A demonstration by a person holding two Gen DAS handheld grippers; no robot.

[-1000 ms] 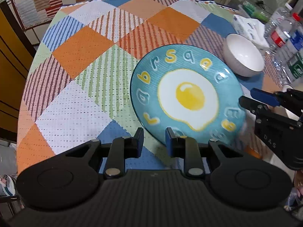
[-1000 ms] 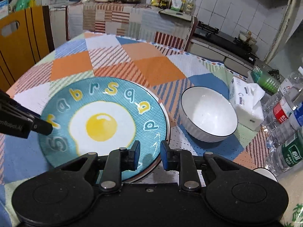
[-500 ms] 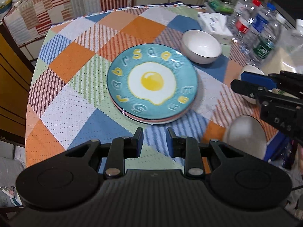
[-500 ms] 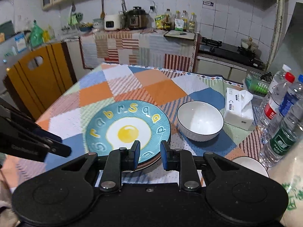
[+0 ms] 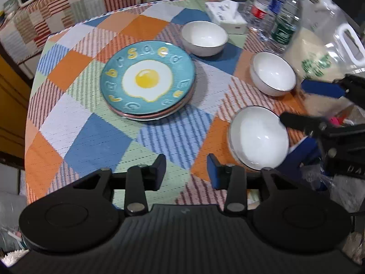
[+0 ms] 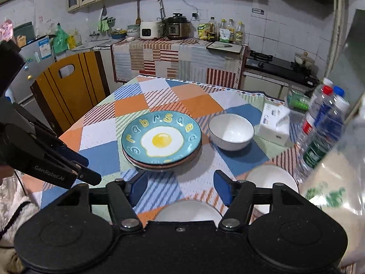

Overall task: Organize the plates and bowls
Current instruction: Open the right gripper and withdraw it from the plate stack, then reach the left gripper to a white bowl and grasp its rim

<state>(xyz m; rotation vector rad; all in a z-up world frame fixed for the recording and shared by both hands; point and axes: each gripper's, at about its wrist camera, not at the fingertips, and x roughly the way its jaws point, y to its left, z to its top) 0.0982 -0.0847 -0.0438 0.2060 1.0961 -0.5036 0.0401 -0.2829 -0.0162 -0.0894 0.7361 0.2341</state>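
Note:
A blue plate with a fried-egg picture (image 5: 148, 80) (image 6: 162, 139) tops a small stack of plates mid-table. Three white bowls stand to its right: a far one (image 5: 204, 37) (image 6: 231, 131), a middle one (image 5: 272, 74) (image 6: 271, 180), and a near one (image 5: 259, 137) (image 6: 187, 212), partly hidden in the right wrist view. My left gripper (image 5: 185, 162) hovers over bare cloth in front of the plates, its jaws opening with nothing between them. My right gripper (image 6: 180, 178) (image 5: 303, 104) hangs above the near bowl, jaws also opening and empty.
A tissue box (image 6: 275, 123), several water bottles (image 6: 321, 123) and a big clear jug of rice (image 5: 319, 52) crowd the table's right side. A wooden chair (image 6: 66, 91) stands at the left edge. A covered kitchen counter (image 6: 173, 59) runs behind the table.
Both grippers have drawn back and up from the plate stack, which now looks smaller and farther. Both sets of jaws have widened. Two more bowls have come into view.

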